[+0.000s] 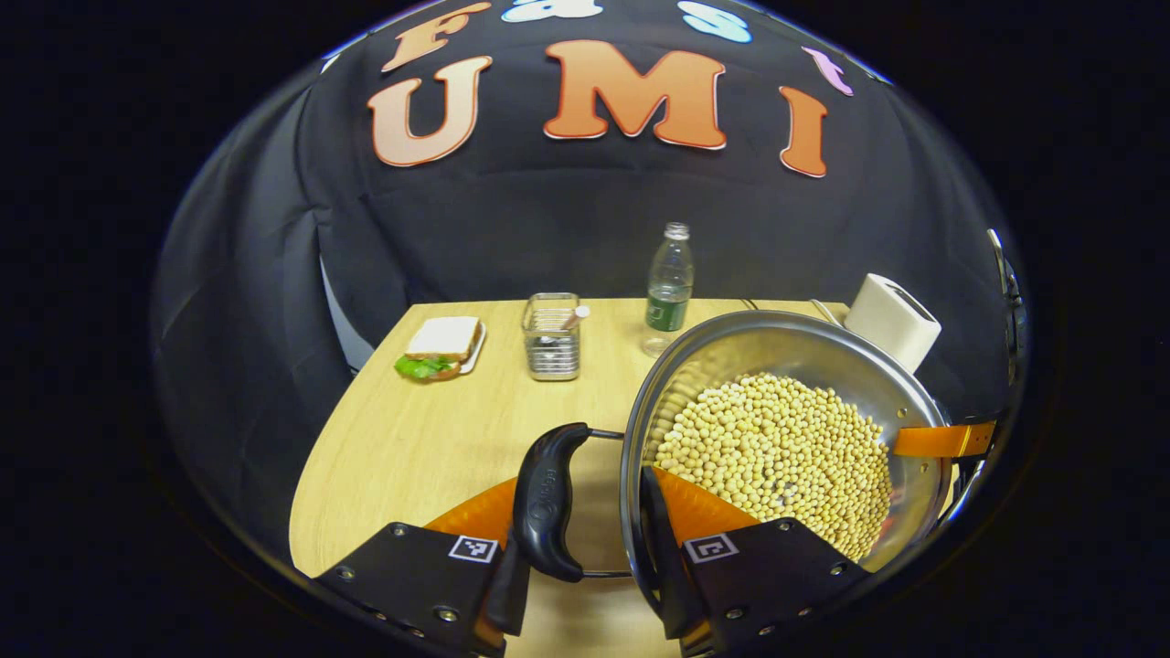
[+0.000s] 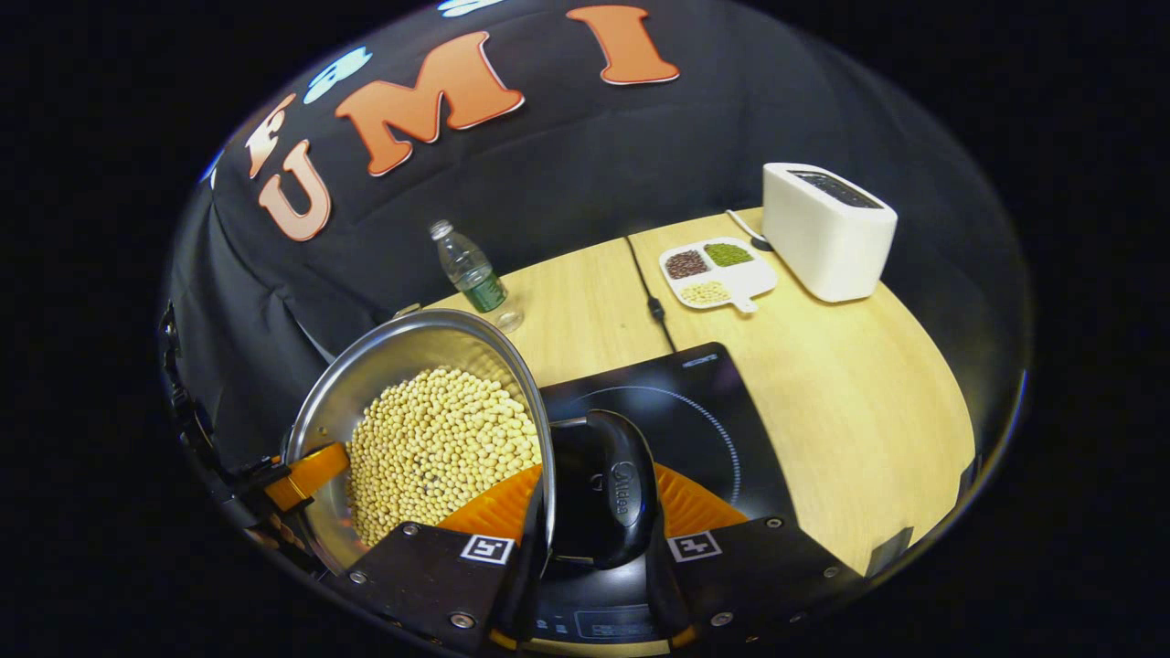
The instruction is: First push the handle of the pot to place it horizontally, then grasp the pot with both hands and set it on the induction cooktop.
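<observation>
Fingers: left gripper [image 1: 590, 548] clamping pot's side handle [image 1: 547, 501]; right gripper [image 2: 592, 557] clamping opposite handle [image 2: 608, 498].
Pot [image 1: 786, 439]: hanging between grippers, soybeans [image 2: 439, 448] inside, nearing induction cooktop [image 2: 695, 411].
Risk: tilting unevenly, spilling beans, or slipping from pinched handles.

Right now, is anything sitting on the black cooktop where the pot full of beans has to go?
Nothing visible is. The flat black induction cooktop looks bare in the right gripper view, and the shiny steel pot of yellow beans is just beside it. The white divided dish and white toaster stand farther back on the table.
</observation>
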